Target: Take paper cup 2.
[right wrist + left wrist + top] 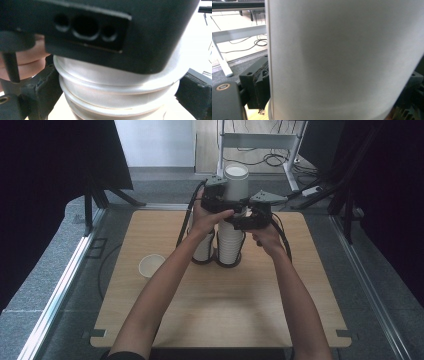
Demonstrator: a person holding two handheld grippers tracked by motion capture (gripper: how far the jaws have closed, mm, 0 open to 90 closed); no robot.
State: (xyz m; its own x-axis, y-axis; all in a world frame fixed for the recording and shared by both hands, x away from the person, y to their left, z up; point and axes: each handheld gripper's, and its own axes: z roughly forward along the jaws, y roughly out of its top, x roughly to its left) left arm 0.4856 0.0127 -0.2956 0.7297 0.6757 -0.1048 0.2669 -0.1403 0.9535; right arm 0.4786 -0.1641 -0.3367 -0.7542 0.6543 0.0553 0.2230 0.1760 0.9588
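Observation:
A tall stack of white paper cups (230,245) stands mid-table. Its top cup (236,182) rises above the others. My left gripper (225,200) is shut on that top cup's side wall; in the left gripper view the cup's white wall (342,60) sits between both black jaws. Just below, my right gripper (240,222) is shut on the stack. In the right gripper view the ringed cup rims (117,95) lie between the jaws, under the left gripper's black body (100,30).
A shorter cup stack (204,247) stands just left of the tall one. A single paper cup (151,265) stands upright, mouth up, at the left of the wooden table (200,310). A white frame with cables (260,142) stands beyond the far edge.

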